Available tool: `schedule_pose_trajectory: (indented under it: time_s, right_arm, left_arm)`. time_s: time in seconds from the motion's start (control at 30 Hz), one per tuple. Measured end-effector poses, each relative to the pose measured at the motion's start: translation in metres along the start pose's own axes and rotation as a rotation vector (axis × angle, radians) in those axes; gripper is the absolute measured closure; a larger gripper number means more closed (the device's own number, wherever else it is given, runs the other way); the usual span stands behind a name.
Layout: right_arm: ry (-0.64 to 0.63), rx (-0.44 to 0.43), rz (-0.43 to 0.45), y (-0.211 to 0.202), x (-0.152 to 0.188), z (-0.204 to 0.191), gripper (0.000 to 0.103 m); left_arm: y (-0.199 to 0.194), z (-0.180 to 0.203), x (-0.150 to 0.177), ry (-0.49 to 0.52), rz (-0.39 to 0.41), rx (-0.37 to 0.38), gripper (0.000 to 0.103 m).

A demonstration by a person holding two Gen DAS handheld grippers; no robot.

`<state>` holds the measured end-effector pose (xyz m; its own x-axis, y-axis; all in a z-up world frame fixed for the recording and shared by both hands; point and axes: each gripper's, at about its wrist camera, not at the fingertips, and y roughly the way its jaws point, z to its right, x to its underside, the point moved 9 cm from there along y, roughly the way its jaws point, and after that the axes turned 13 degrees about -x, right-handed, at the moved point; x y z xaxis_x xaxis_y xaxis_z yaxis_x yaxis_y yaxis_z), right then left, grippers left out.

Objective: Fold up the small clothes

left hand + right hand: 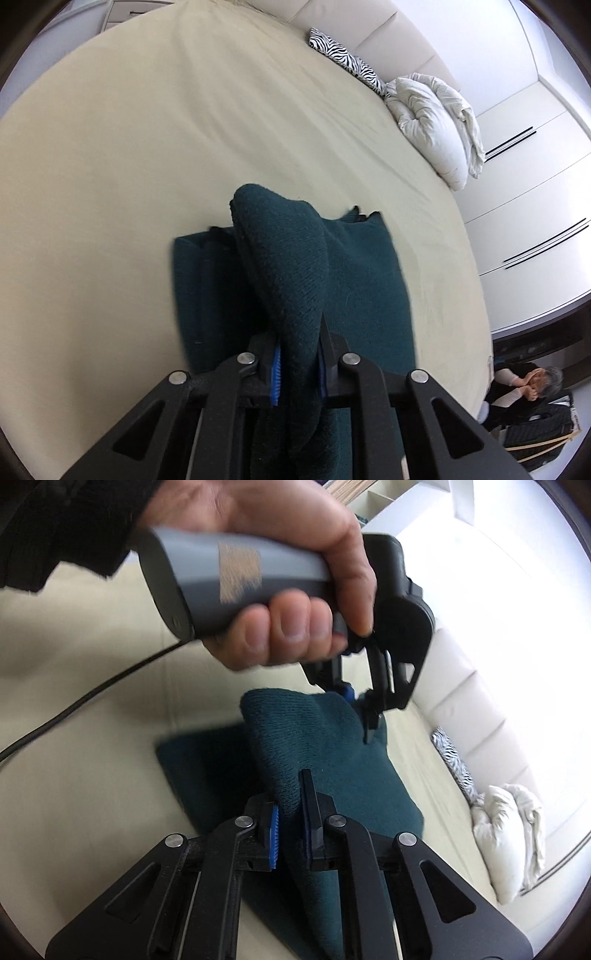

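Observation:
A dark teal knitted garment point(362, 280) lies partly folded on a cream bed sheet point(147, 147). My left gripper point(298, 363) is shut on a raised fold of it, lifted above the flat part. My right gripper point(290, 830) is shut on another raised edge of the same garment point(314, 738). In the right wrist view the left gripper point(364, 709), held by a hand point(295, 572), grips the far end of that lifted fold, so the fold hangs between both grippers.
A zebra-print cushion point(347, 61) and a bunched white duvet point(439, 125) lie at the bed's far side by the padded headboard point(476, 701). White wardrobe doors point(535, 206) stand beyond. A person point(528, 384) sits low right. A black cable point(85, 698) crosses the sheet.

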<state>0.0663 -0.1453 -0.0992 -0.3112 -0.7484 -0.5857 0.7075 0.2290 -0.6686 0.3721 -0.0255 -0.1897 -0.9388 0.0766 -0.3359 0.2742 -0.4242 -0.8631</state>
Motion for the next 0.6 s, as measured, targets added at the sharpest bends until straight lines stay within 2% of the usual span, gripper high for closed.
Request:
schedule_pose_trajectory:
  time_s: [0.1, 0.3, 0.47, 0.5, 0.6]
  right_arm:
    - [0.008, -0.039, 0.008, -0.002, -0.004, -0.011, 0.095]
    - [0.043, -0.113, -0.026, -0.001, 0.018, -0.016, 0.095]
    - [0.101, -0.151, -0.023, -0.012, 0.041, 0.01, 0.095]
    - [0.119, -0.162, -0.026, 0.003, 0.053, 0.04, 0.095]
    - [0.242, -0.224, -0.014, -0.01, 0.061, 0.054, 0.092]
  left_arm:
    - [0.009, -0.019, 0.009, -0.012, -0.014, -0.022, 0.087]
    - [0.021, -0.03, 0.023, -0.059, -0.007, 0.028, 0.087]
    - [0.026, -0.031, 0.026, -0.095, -0.002, 0.045, 0.082]
    - [0.023, -0.036, 0.028, -0.104, 0.001, 0.055, 0.081]
    - [0.014, -0.038, 0.028, -0.112, 0.026, 0.034, 0.079]
